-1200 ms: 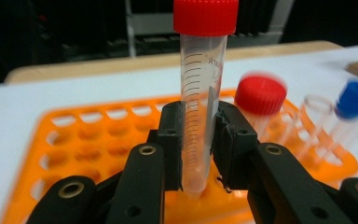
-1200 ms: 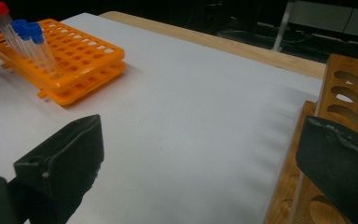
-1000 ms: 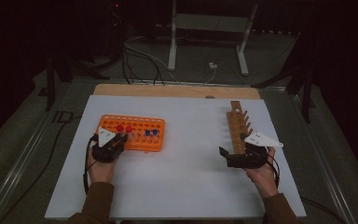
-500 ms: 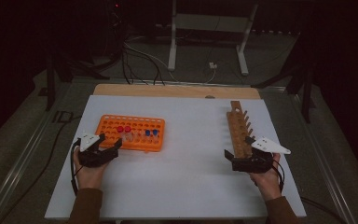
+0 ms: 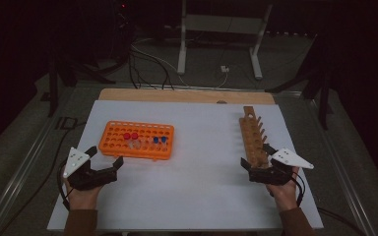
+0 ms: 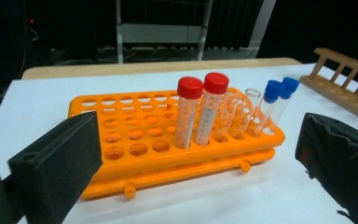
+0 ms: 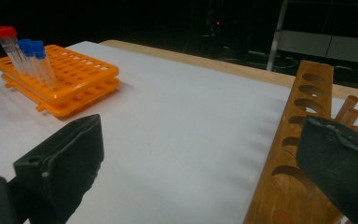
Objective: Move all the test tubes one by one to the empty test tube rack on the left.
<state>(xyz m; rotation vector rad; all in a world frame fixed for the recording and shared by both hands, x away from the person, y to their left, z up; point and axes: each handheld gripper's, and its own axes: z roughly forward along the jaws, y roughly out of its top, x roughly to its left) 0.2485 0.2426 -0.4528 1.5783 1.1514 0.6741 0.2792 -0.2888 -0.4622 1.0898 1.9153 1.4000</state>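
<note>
Nearest the person, the left gripper (image 5: 109, 158) hangs off the front-left corner of the orange tube rack (image 5: 139, 140), its jaws spread wide after just opening, nothing between them. The right gripper (image 5: 256, 158) sits at the near end of the wooden rack (image 5: 254, 139), jaws likewise apart and empty, one on each side of that rack's end.

In the left gripper view the orange tube rack (image 6: 168, 135) stands just ahead on the white table (image 6: 270, 196). Two red-capped tubes (image 6: 200, 112) stand upright side by side in it, two uncapped clear tubes (image 6: 242, 112) lean beside them, and two blue-capped tubes (image 6: 276, 105) tilt at the far-right end.

The tubes look like the work in hand, probably bound for the wooden rack's empty holes (image 7: 307, 105). To take one cleanly, the left gripper should approach level with the jaws straddling a single tube below its cap, choosing an outer one, since neighbours stand close. Close gently, then lift straight up along the tube's axis so the rack stays put.
</note>
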